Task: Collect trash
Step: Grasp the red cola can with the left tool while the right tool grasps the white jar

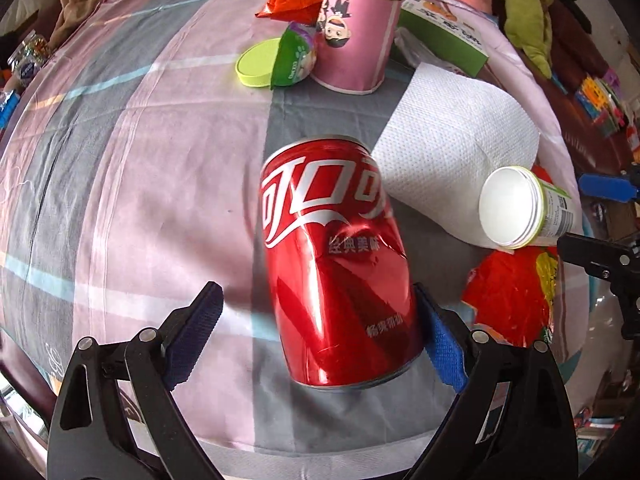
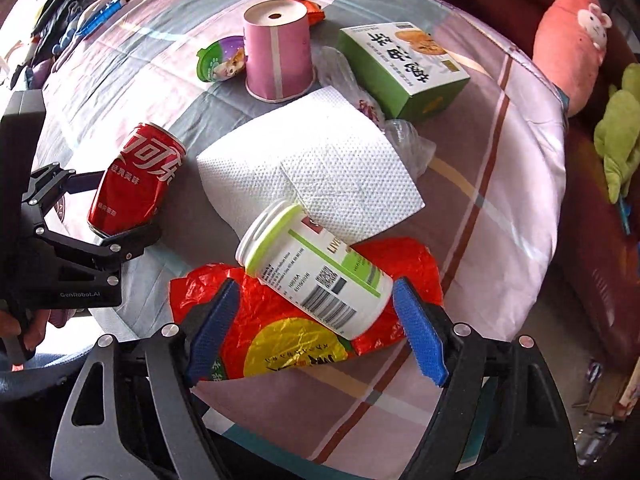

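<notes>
A checked cloth (image 2: 500, 168) in pink, grey and pale blue is covering the whole table, and everything is lying on it. Taking the white paper towel (image 2: 320, 168) near the middle as the landmark: a green box (image 2: 400, 68) is sitting beyond its far right corner, with crumpled clear plastic (image 2: 408, 140) between box and towel. A pink paper cup (image 2: 278, 56) is standing upside down just beyond the towel's far edge, with a small pet-food tub (image 2: 222, 60) leaning at its left. A dented red cola can (image 1: 336, 264) is lying on its side to the left of the towel. A red crinkled snack bag (image 2: 280, 332) is lying at the towel's near edge, and a white lidless jar (image 2: 316, 272) with a green-banded label is lying on its side across both bag and towel. The left gripper (image 1: 320, 344) is standing wide around the can's lower end; its right finger looks to be against the can while the left finger is clear, so nothing is clamped. The right gripper (image 2: 316, 332) is also standing wide, its blue pads (image 2: 420, 340) flanking the jar's base without pressing it.
</notes>
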`<state>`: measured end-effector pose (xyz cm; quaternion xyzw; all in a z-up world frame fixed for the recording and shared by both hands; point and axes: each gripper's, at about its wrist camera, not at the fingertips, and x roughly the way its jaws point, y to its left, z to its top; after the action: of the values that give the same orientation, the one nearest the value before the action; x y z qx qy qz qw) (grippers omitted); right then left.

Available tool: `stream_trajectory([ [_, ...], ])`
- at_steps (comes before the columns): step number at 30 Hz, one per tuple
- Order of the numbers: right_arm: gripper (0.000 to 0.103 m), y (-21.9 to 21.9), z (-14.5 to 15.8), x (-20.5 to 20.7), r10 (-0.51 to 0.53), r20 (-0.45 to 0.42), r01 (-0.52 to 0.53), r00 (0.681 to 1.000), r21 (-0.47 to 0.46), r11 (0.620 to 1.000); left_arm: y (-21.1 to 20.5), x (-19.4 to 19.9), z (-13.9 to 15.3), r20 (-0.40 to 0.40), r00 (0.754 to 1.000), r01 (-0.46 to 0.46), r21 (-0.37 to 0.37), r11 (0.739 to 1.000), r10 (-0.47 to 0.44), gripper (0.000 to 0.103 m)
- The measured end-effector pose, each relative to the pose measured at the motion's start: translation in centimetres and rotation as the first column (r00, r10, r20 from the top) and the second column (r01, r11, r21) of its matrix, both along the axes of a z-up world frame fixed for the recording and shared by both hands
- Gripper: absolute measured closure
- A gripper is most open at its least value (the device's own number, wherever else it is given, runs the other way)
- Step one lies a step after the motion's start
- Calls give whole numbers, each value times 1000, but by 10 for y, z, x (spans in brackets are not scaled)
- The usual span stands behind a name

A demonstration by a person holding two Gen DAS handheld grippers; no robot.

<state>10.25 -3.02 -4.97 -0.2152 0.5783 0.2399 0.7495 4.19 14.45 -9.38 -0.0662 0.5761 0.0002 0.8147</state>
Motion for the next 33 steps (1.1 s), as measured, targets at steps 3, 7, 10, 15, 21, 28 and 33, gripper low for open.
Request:
stream_trajectory([
  [3,28,15,-10,2,49,-20,-49,999,-38,998,19,2,-1,4,1000,-19,-13,1000,20,10],
  [7,38,30,-24,6,73,-50,-77,996,-74,994,34,4,1,7,999,-35,-38,999,36,10],
  [10,42,35,-28,9,60,-74,-64,995,-60,996,39,3,0,5,1000,-30,-38,999,30,10],
  [15,41,34,-25,12,53,-114,-59,992,-45,997,29,5,-1,26,1000,-3,-20,1000,3,11],
  [21,35,30,-23,7,75,-119,-85,990,-78,993,22,15,5,73,996,43,-17,999,-41,44],
  [28,41,38,-40,3,110,-96,-123,989,-135,983,37,15,4,62,998,17,0,1000,-17,43],
  [33,50,43,-45,3,77,-87,-86,993,-108,990,32,16,2,56,998,16,13,1000,-17,35],
])
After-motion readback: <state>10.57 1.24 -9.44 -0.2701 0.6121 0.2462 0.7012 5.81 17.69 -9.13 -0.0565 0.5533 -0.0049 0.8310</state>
